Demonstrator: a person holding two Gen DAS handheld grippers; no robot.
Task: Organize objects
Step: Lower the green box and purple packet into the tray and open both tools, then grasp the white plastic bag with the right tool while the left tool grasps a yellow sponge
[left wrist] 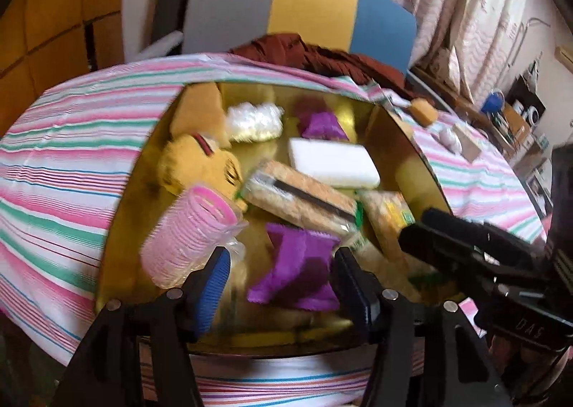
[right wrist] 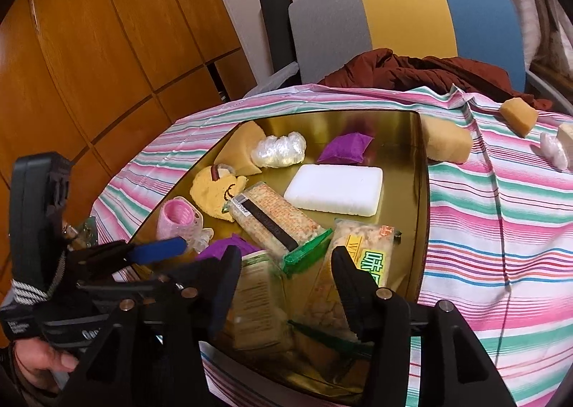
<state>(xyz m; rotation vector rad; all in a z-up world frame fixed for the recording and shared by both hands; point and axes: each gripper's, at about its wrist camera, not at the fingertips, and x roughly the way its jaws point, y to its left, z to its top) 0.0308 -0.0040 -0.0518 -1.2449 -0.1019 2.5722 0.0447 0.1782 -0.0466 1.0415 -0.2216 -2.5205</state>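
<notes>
**Gold tray loading: both jaws open above the near end**

Left to right across the gold tray point(right wrist: 420, 156): pink hair roller point(right wrist: 177, 219), yellow plush point(right wrist: 215, 192), cracker pack point(right wrist: 272, 217), white sponge block point(right wrist: 335, 188). The tray rests on the striped bench point(right wrist: 501, 213).

Left gripper point(left wrist: 279, 271): jaws spread wide, holding nothing. A purple pouch point(left wrist: 297, 263) lies directly ahead between them.

Right gripper point(right wrist: 286, 271): jaws equally wide, empty. A snack bag point(right wrist: 358, 263) lies just ahead, its long axis running roughly along the fingers toward the camera, touching the cracker pack's green end.

Judgement: the remaining loose items lie right of the tray, so the right gripper is nearer.

View differences: only the right wrist view shows the large tan sponge point(right wrist: 449, 142) against the tray's outer wall. Both views show the small sponge cube point(right wrist: 517, 115) farther right.
</notes>
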